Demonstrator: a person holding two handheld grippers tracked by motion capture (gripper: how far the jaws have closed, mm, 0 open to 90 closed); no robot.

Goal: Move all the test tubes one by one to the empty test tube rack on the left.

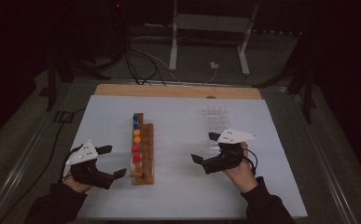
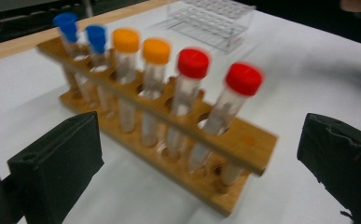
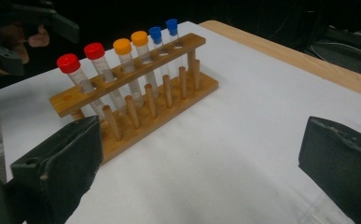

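A wooden rack (image 1: 146,158) stands left of the mat's middle and holds several capped tubes in a row: two blue (image 1: 135,122) at the far end, two orange (image 1: 136,136), two red (image 1: 135,153) nearest me. My left gripper (image 1: 115,161) sits just left of the rack's near end, open, with nothing between its jaws. In the left gripper view the red-capped tubes (image 2: 218,105) stand straight ahead of the open left gripper (image 2: 199,163). My right gripper (image 1: 204,147) hovers open to the right of the rack (image 3: 136,88), jaws empty.
A clear plastic tube rack (image 1: 217,119) stands at the back right of the white mat (image 1: 178,186), just beyond my right hand. A wooden board edge (image 1: 178,90) runs along the far side. Cables and a metal stand lie on the floor past the table.
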